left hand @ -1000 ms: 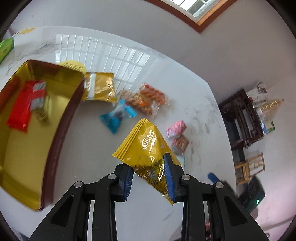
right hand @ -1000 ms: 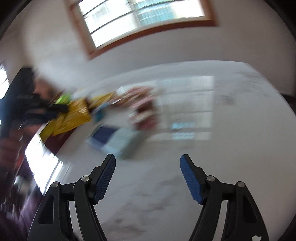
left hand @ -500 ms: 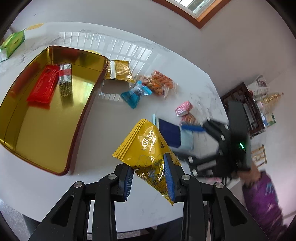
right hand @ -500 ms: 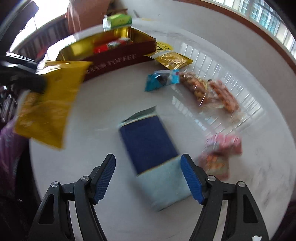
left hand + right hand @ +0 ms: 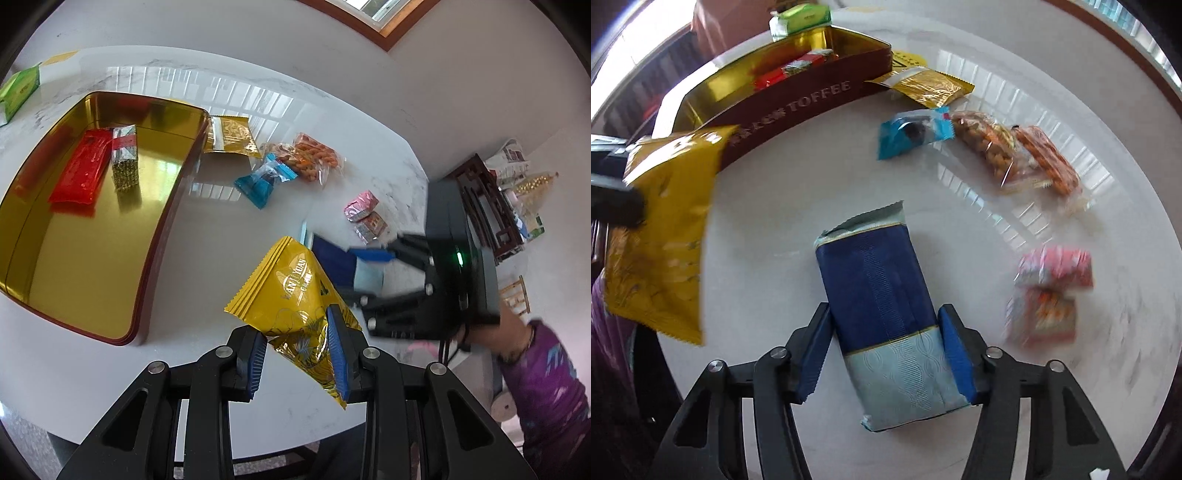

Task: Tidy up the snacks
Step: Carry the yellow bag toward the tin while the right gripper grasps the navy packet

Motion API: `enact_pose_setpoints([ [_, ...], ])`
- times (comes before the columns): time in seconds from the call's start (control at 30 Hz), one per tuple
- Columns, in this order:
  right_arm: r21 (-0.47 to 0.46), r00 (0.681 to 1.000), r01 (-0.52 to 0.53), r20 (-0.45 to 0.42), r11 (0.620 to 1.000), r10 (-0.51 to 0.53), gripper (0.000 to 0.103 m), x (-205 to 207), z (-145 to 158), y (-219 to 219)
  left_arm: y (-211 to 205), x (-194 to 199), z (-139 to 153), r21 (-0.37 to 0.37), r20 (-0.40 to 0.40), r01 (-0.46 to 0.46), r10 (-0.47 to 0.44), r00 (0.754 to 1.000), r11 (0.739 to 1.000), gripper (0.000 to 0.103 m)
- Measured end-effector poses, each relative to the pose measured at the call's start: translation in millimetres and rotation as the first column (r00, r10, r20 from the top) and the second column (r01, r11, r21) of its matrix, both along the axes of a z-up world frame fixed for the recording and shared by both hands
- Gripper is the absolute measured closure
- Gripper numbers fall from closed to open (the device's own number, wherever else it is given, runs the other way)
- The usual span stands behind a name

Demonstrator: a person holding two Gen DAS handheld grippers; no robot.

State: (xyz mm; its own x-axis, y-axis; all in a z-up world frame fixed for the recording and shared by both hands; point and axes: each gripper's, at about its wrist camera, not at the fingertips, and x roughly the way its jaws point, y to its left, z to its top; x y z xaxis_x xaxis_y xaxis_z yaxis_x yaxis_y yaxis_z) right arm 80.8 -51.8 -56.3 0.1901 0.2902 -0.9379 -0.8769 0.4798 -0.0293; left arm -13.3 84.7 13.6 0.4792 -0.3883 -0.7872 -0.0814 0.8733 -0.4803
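Observation:
My left gripper (image 5: 293,328) is shut on a yellow snack packet (image 5: 291,280), held above the white marble table to the right of the gold toffee tin (image 5: 155,258). A red packet (image 5: 81,170) and a silver one (image 5: 125,158) lie in the tin. In the right wrist view my right gripper (image 5: 884,312) points down over a dark blue and pale blue pack (image 5: 875,280) lying on the table. Its jaws are closing, and both pads meet the pack's long sides. The yellow packet (image 5: 665,221) hangs at the left there.
On the table beyond lie a gold sachet (image 5: 229,134), a blue candy wrapper (image 5: 264,179), clear bags of orange snacks (image 5: 314,158) and small pink and orange packs (image 5: 362,203). A green box (image 5: 18,90) sits far left. A person's purple sleeve (image 5: 546,376) is at the right.
The right gripper swung down over the blue pack and narrowed its jaws onto it. The left gripper drifted a little with the yellow packet, then held still.

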Motion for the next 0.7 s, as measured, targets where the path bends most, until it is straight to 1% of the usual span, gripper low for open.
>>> enact_pose_setpoints([
  [0.07, 0.031, 0.999, 0.049, 0.013, 0.998, -0.049, 0.050, -11.0, 0.2, -11.4, -0.9, -1.0, -0.8, 0.002, 0.003, 0.001, -0.001, 1.000, 1.000, 0.071],
  [0.13, 0.093, 0.991, 0.130, 0.000, 0.987, -0.130, 0.051, -18.2, 1.9, -27.9, -1.8, -2.2, -1.1, 0.001, 0.005, 0.007, -0.007, 1.000, 1.000, 0.071],
  [0.17, 0.135, 0.983, 0.183, -0.016, 0.974, -0.182, 0.051, -19.8, 3.3, -39.5, -2.6, -3.1, -0.9, 0.004, 0.008, 0.009, -0.009, 1.000, 1.000, 0.071],
  [0.2, 0.190, 0.968, 0.250, -0.041, 0.950, -0.246, 0.051, -23.1, 4.2, -54.7, -3.9, -3.7, -1.0, 0.008, 0.009, 0.014, -0.014, 1.000, 1.000, 0.071],
  [0.3, 0.303, 0.923, 0.383, -0.095, 0.873, -0.372, 0.054, -31.0, 5.1, -93.1, -5.8, -5.6, -1.0, 0.008, 0.010, 0.024, -0.024, 1.000, 1.000, 0.071],
  [0.37, 0.363, 0.878, 0.475, -0.130, 0.802, -0.461, 0.054, -34.3, 2.8, -119.6, -7.1, -6.7, 0.1, 0.013, 0.013, 0.030, -0.030, 0.999, 0.999, 0.071],
  [0.43, 0.413, 0.825, 0.555, -0.165, 0.722, -0.540, 0.054, -36.9, 4.0, -145.8, -6.5, -7.3, 0.8, 0.004, 0.012, 0.032, -0.032, 0.999, 0.999, 0.071],
  [0.5, 0.439, 0.771, 0.620, -0.187, 0.650, -0.609, 0.054, -35.3, 6.8, -174.3, -6.4, -8.6, 2.5, 0.007, 0.016, 0.031, -0.031, 0.999, 0.999, 0.071],
  [0.53, 0.446, 0.751, 0.642, -0.197, 0.624, -0.631, 0.054, -32.8, 7.4, -184.2, -6.7, -9.2, 3.2, 0.009, 0.016, 0.032, -0.032, 0.999, 0.999, 0.071],
  [0.6, 0.460, 0.722, 0.670, -0.223, 0.583, -0.655, 0.054, -27.9, 9.5, -199.0, -6.6, -10.1, 3.5, 0.004, 0.012, 0.030, -0.030, 0.999, 1.000, 0.071],
  [0.63, 0.467, 0.717, 0.673, -0.219, 0.574, -0.662, 0.054, -27.6, 12.0, -202.0, -6.8, -10.9, 4.3, 0.002, 0.014, 0.031, -0.031, 0.999, 1.000, 0.071],
  [0.7, 0.468, 0.717, 0.670, -0.206, 0.576, -0.666, 0.054, -28.2, 18.1, -206.3, -8.3, -12.3, 7.3, 0.014, 0.023, 0.033, -0.033, 0.999, 0.999, 0.071],
])
